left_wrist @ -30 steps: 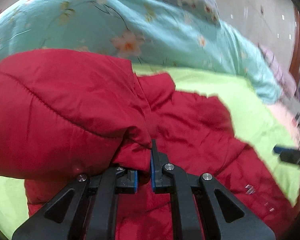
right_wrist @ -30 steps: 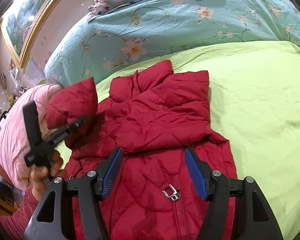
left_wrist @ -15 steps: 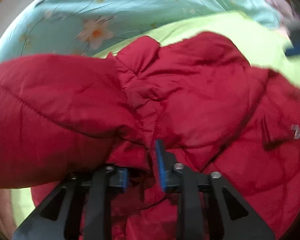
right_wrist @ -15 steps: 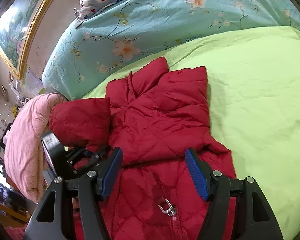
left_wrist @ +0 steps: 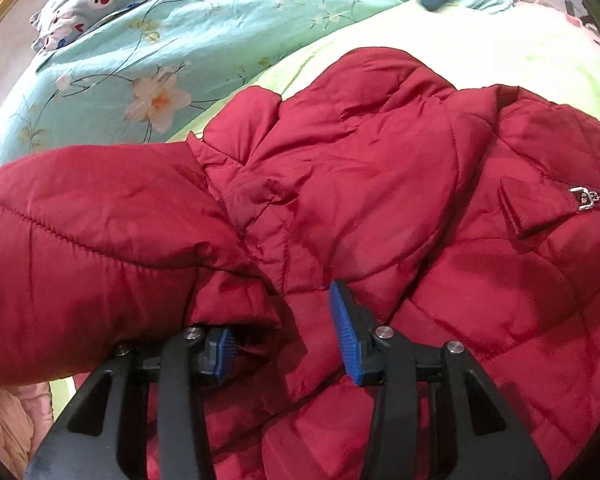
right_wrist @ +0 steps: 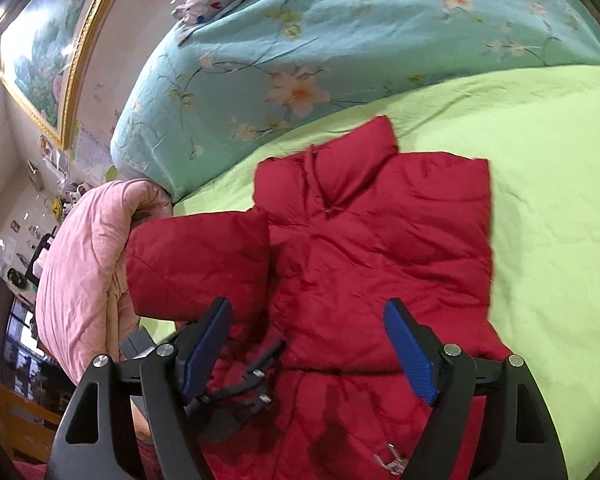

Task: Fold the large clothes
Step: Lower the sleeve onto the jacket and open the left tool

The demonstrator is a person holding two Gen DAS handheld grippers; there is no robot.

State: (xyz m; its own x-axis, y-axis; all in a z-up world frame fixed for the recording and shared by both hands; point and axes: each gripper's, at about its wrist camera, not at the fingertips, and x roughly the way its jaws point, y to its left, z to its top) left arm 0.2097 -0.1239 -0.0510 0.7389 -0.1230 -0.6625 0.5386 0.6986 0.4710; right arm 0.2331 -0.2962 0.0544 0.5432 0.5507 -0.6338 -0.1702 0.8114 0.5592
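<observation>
Your right tongs (right_wrist: pixel 308 352) – jaws just widened, nothing between | red jacket (right_wrist: pixel 380 248) flat on green bed sheet (right_wrist: pixel 548 168) | sleeve (right_wrist: pixel 196 264) folded inward – left tongs (right_wrist: pixel 256 376) beneath it

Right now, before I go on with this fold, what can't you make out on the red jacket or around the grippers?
- Left wrist view: the left pad of the left gripper is partly under the sleeve cuff, so contact there is unclear.
- Both views: the hem of the red jacket is cut off by the bottom edge.
- Right wrist view: the zipper pull is blurred, beside the right gripper.
</observation>
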